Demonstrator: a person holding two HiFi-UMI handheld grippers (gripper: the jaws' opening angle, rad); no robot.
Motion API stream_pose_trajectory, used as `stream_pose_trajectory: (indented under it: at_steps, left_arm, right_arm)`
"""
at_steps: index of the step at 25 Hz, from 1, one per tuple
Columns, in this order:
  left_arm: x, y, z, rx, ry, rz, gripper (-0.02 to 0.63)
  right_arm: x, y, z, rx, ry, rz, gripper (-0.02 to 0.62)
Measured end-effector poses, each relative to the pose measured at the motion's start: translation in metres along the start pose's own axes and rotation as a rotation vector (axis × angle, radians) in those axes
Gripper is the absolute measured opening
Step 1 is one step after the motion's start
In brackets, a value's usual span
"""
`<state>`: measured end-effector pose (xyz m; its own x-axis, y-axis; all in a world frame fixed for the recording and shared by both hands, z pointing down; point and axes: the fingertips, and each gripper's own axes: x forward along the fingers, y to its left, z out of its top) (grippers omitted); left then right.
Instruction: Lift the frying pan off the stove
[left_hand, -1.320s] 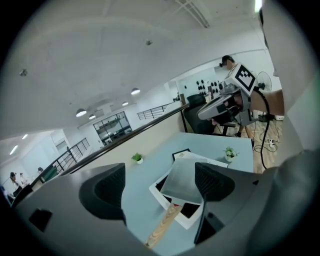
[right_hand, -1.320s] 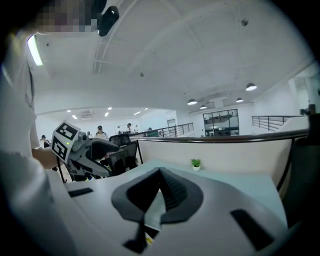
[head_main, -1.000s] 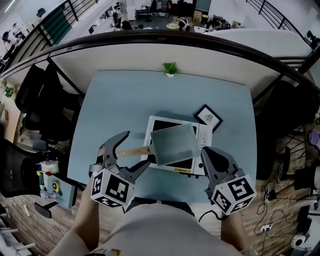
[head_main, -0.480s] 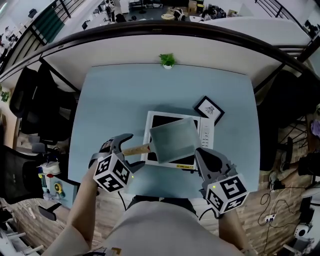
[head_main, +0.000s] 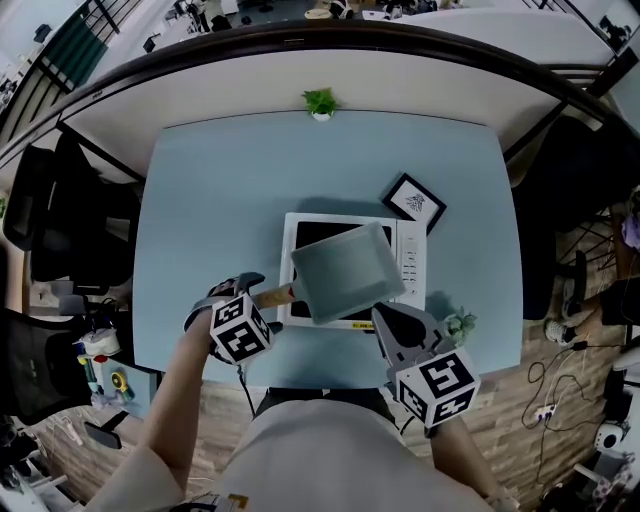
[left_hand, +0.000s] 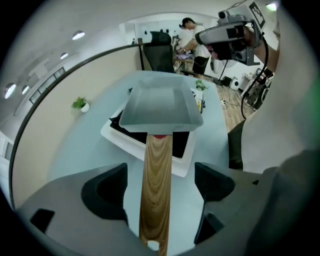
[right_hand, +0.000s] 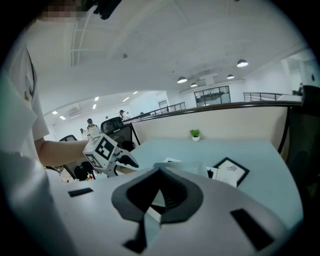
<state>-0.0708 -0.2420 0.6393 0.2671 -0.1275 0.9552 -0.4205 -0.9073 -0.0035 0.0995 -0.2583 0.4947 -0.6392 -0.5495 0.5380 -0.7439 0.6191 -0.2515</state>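
Observation:
A grey square frying pan with a wooden handle sits over the white stove with its black top. My left gripper is at the handle's end. In the left gripper view the handle runs between the two jaws with a gap on each side, so the left gripper is open; the pan lies straight ahead above the stove. My right gripper hovers at the stove's near right corner, shut and empty.
The pale blue table carries a black framed picture behind the stove and a small potted plant at its far edge. A small green thing lies near the right front edge. Black chairs stand to the left.
My left gripper has slid in along the wooden handle and turned, its jaws narrower around it. The right gripper has drifted left toward the stove. The pan stays in place.

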Motion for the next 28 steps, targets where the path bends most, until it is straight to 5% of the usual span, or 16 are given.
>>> stream_pose_trajectory:
  at_steps: [9,11,13,16,28]
  left_arm:
    - [0.028,-0.004,-0.014,0.001,0.121,-0.060,0.408]
    - [0.027,-0.001,-0.013,-0.005,0.117,-0.039,0.343]
    - [0.024,0.004,-0.012,-0.010,0.105,-0.003,0.167]
    - [0.022,0.005,-0.010,0.004,0.108,0.011,0.084]
    - [0.006,-0.016,-0.015,-0.214,0.062,0.052,0.075]
  right_arm:
    - [0.010,-0.019,-0.033,0.121,0.041,-0.032,0.003]
    - [0.010,-0.020,-0.037,0.122,0.046,-0.040,0.003]
    - [0.009,-0.019,-0.039,0.120,0.049,-0.043,0.003]
    - [0.007,-0.020,-0.038,0.120,0.047,-0.054,0.003]
    - [-0.013,-0.024,-0.026,0.091,0.008,-0.088,0.003]
